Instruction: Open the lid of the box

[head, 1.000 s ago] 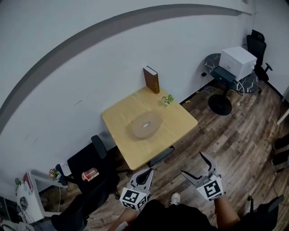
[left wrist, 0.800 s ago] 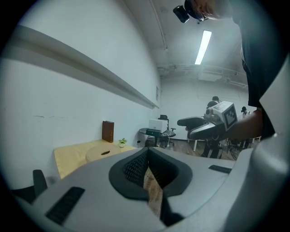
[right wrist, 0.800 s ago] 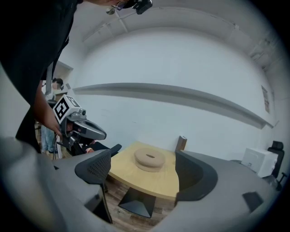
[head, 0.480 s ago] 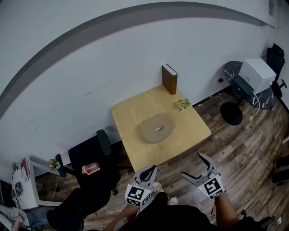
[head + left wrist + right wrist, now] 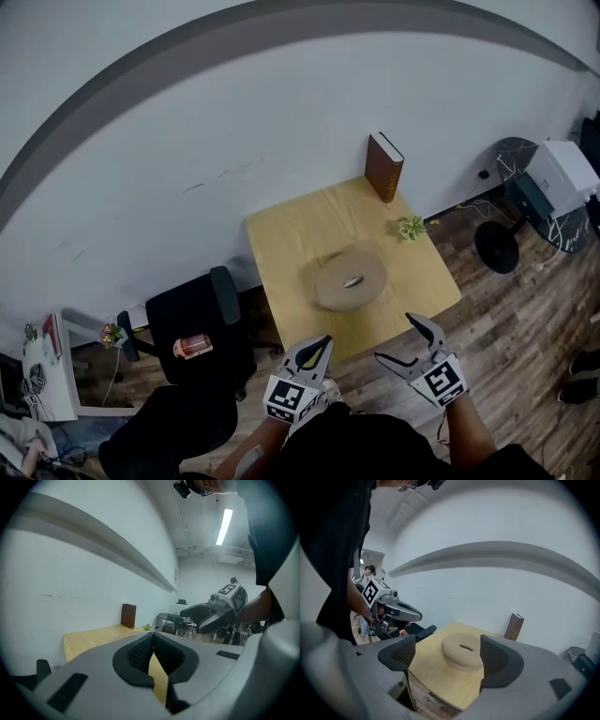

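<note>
The square wooden tabletop (image 5: 281, 246) stands against the far wall, with the round box (image 5: 350, 281) closed at its middle. Both tools are held low at the near edge, pointing forward. The left tool (image 5: 317, 348) has its jaws pressed together on nothing. The right tool (image 5: 398, 339) is spread wide and empty.

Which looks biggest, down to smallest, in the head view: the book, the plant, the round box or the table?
1. table
2. box
3. book, standing farther back, so less sure
4. plant
</note>
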The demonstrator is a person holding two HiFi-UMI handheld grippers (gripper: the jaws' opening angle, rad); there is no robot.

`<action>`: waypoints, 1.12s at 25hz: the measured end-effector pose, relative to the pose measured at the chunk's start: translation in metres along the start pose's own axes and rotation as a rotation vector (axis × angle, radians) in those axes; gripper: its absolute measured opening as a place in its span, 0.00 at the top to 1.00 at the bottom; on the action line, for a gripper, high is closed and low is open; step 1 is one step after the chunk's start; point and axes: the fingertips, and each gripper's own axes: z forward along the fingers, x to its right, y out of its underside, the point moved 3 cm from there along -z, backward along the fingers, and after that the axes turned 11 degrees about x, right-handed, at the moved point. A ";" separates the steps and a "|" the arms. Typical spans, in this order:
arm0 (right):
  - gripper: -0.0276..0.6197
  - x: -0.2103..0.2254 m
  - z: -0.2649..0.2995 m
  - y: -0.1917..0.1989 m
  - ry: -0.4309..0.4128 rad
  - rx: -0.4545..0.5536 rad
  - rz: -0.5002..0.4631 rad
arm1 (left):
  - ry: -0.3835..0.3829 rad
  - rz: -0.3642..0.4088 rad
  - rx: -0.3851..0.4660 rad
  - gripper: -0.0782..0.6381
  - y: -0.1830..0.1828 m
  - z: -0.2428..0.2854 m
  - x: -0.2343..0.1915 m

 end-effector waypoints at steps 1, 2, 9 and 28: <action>0.27 0.004 0.005 0.000 0.002 0.005 0.005 | -0.009 0.003 0.005 0.87 -0.002 0.001 -0.005; 0.28 0.008 0.009 0.000 0.007 0.012 0.008 | -0.018 0.006 0.009 0.87 -0.004 0.002 -0.010; 0.32 0.035 0.033 -0.001 -0.003 -0.046 -0.030 | -0.041 -0.005 0.026 0.87 -0.006 0.010 -0.036; 0.32 0.080 0.103 0.035 -0.372 -0.135 -0.157 | -0.332 -0.120 -0.003 0.87 0.014 0.050 -0.066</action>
